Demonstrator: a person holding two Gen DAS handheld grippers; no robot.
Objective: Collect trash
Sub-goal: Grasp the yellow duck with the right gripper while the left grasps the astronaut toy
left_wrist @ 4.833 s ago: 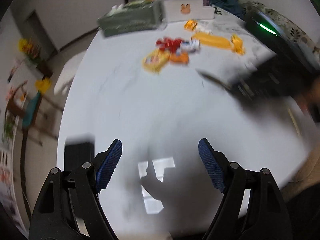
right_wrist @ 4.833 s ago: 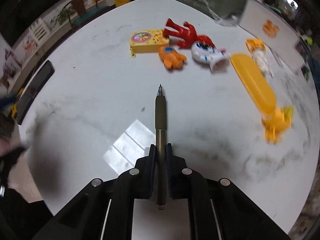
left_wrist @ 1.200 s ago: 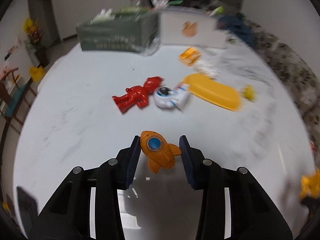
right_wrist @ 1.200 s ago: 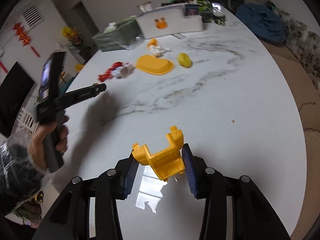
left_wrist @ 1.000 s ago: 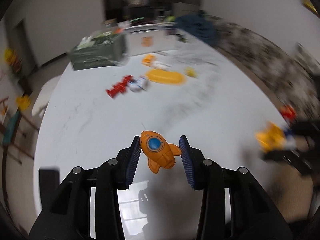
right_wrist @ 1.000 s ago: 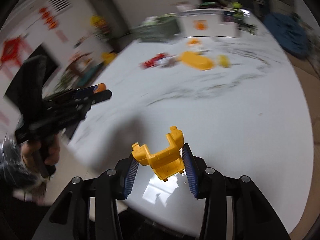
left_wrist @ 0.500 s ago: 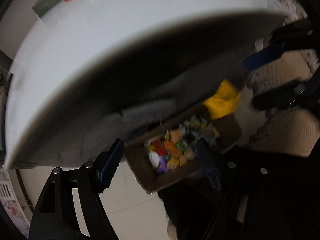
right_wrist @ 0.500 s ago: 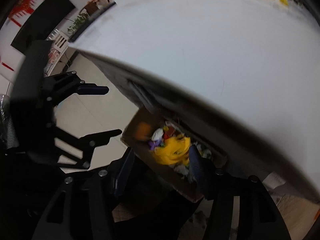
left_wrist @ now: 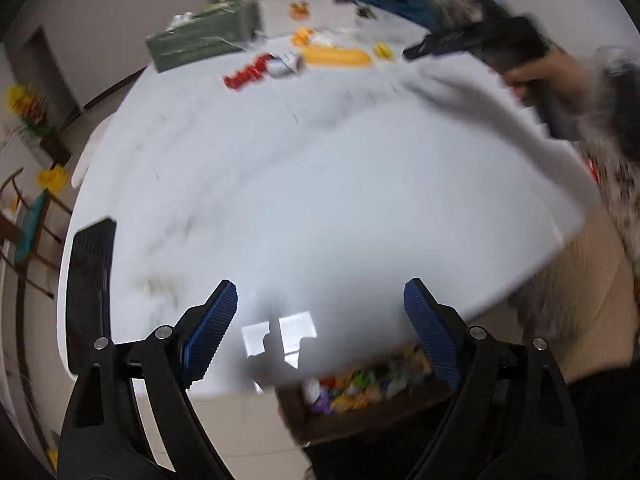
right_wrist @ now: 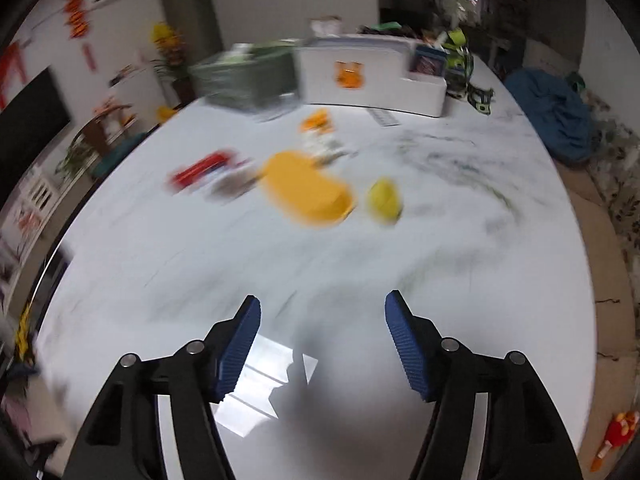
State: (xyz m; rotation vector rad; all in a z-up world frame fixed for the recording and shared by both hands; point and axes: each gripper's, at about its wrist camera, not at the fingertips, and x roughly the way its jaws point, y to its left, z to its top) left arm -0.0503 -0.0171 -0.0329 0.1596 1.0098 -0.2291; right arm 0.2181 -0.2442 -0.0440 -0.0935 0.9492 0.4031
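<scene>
My left gripper (left_wrist: 320,322) is open and empty over the near edge of the white marble table (left_wrist: 320,184). Below the edge stands a cardboard box (left_wrist: 360,412) filled with colourful toys. My right gripper (right_wrist: 322,340) is open and empty above the table (right_wrist: 360,264). Far across lie a red figure (left_wrist: 246,73), a white toy (left_wrist: 282,67), a yellow oval lid (left_wrist: 335,56) and a small yellow piece (left_wrist: 383,49). In the right wrist view the lid (right_wrist: 306,188), yellow piece (right_wrist: 385,199) and red figure (right_wrist: 200,170) are blurred. The right gripper also shows in the left wrist view (left_wrist: 424,49).
A black phone (left_wrist: 90,292) lies at the table's left edge. A green box (right_wrist: 248,76) and a white box (right_wrist: 372,76) stand at the far side, with an orange packet (right_wrist: 318,122) before them. A blue cushion (right_wrist: 556,116) lies on the sofa at right.
Both grippers dropped their toys into the box below the table edge, opened, and swung back up over the table. Both views now face the far toys.
</scene>
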